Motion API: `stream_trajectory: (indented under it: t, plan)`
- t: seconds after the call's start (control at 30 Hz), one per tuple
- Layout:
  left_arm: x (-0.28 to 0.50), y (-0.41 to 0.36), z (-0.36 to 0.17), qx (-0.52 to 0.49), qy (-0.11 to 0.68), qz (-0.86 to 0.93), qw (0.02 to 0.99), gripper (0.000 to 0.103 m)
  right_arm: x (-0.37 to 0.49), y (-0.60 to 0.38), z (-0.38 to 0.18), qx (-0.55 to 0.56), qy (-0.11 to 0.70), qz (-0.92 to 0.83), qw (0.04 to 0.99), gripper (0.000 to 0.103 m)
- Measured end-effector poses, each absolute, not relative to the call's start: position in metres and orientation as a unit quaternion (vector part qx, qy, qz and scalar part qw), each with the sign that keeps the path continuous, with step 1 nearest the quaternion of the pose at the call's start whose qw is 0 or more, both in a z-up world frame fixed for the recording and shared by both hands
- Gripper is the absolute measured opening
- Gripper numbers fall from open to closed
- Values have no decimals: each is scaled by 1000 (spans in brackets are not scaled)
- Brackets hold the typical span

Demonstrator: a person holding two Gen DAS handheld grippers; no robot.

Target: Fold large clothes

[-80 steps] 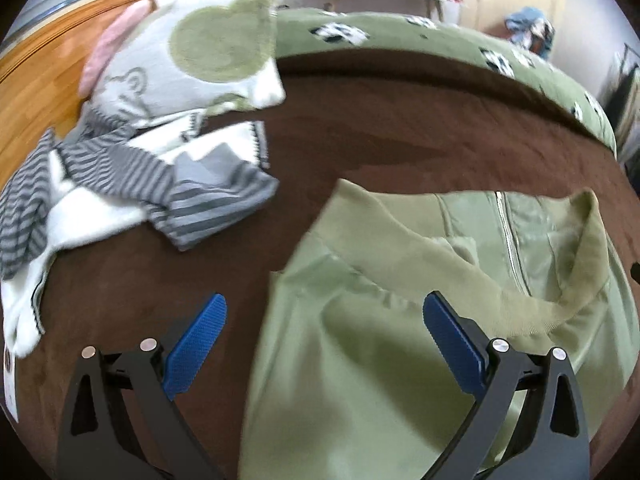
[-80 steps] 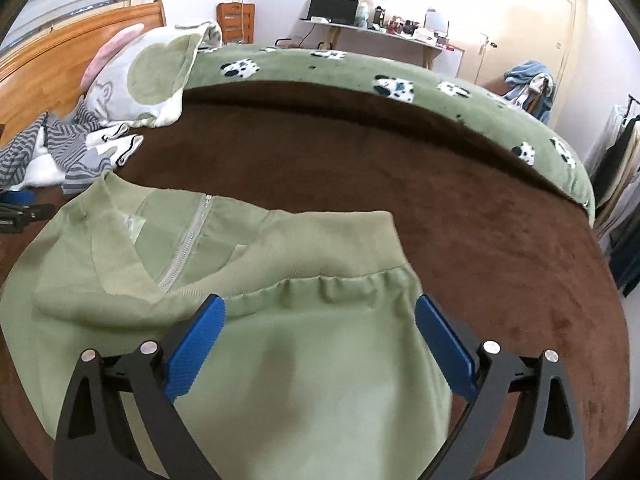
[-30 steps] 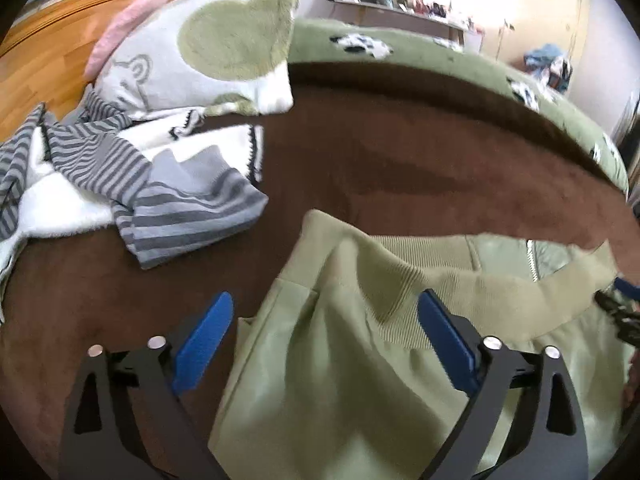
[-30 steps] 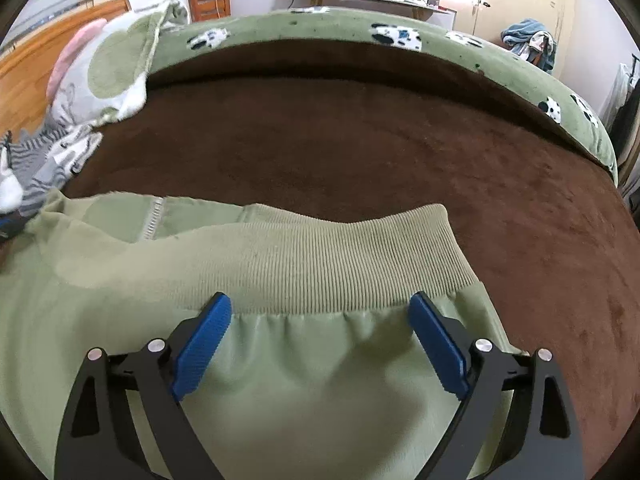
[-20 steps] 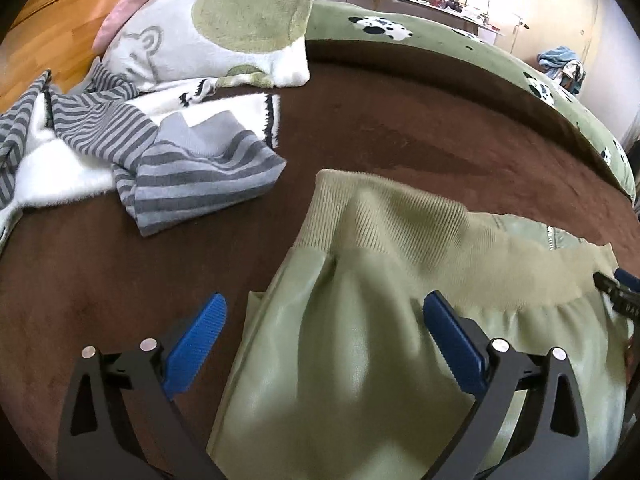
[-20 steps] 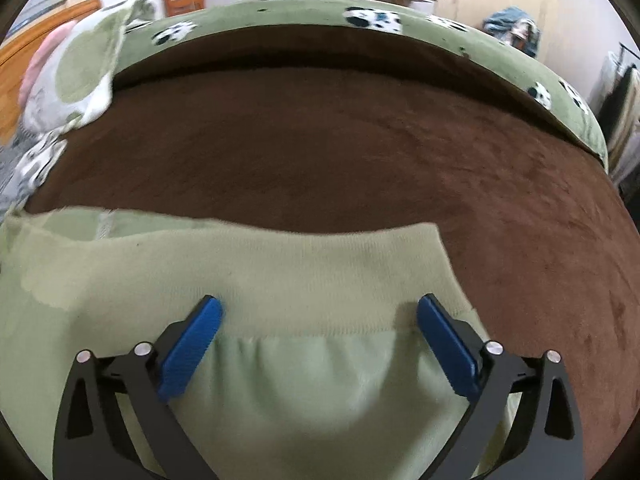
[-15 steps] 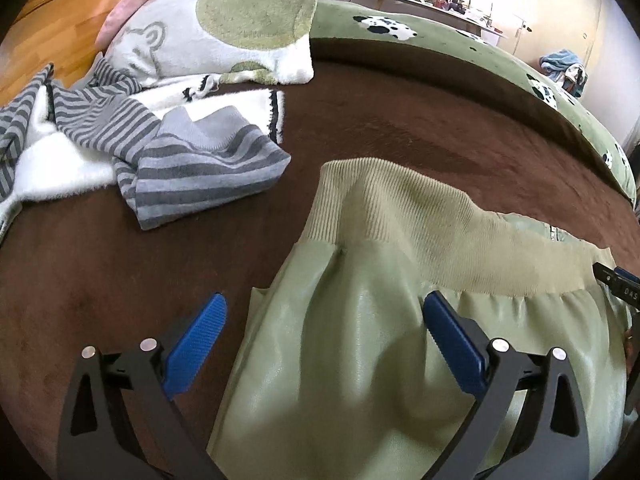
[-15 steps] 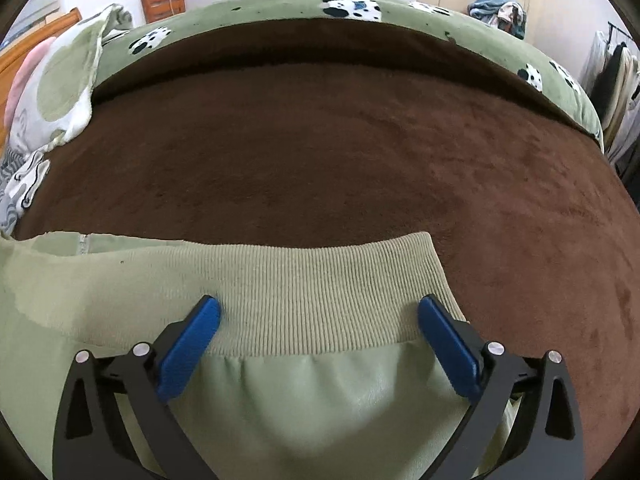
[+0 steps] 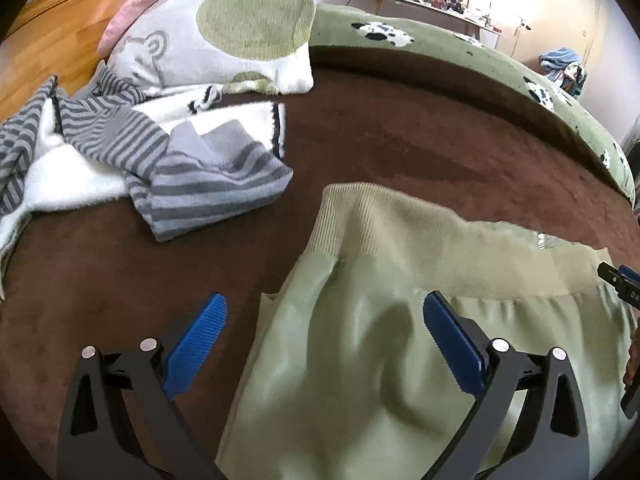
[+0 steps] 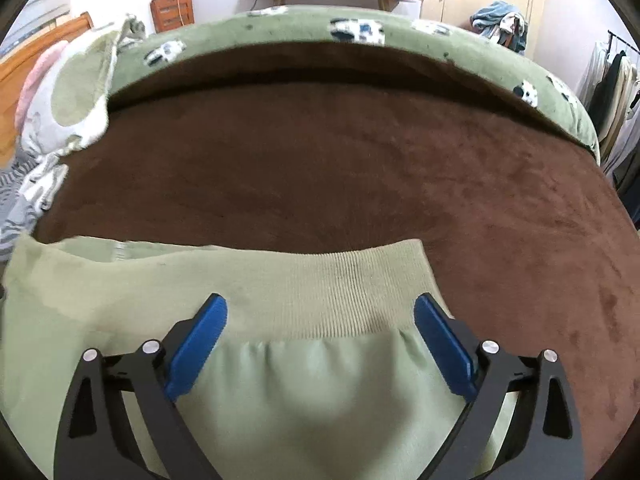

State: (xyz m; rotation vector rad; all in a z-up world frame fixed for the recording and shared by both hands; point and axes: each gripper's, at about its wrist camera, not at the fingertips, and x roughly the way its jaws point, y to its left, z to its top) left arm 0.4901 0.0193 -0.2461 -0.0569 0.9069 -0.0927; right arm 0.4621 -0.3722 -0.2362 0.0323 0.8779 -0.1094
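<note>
A light green jacket [image 9: 400,360] lies folded on the brown bed cover [image 9: 400,152], its ribbed hem band [image 9: 420,248] turned over on top. A strip of zipper [image 9: 542,240] peeks out behind the band. My left gripper [image 9: 324,324] hovers open over the jacket's left edge, nothing between its blue pads. In the right wrist view the same jacket [image 10: 300,392] and ribbed band [image 10: 320,292] fill the foreground. My right gripper [image 10: 320,328] stands open over the band and holds nothing. Its tip [image 9: 618,284] shows at the left view's right edge.
A grey striped garment [image 9: 180,168] and white fleece [image 9: 60,176] lie at the left. A white and green pillow [image 9: 224,36] leans by the wooden headboard [image 9: 60,40]. A green blanket with cow patches [image 10: 360,36] runs along the bed's far side. Bare brown cover [image 10: 320,160] spreads beyond the jacket.
The jacket's hem half has been folded over, covering the collar and most of the zipper. Both grippers stayed open and shifted only slightly above the cloth.
</note>
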Motion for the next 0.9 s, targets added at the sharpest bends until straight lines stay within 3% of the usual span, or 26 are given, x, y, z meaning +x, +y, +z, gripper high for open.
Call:
stream_trajectory:
  t: [0.43,0.67,0.9]
  plan:
    - [431,-36,-172,4,451,-90,888,96,334,-386,-138,21,373,-67,925,96]
    - [409,-90,-181,44,465,-89,879,97,260,-403,-143,18,365,-84,927,97]
    - [416,-117,-221,53,483,-67,871,96,199,-424,-182,98,356,-95,924,97]
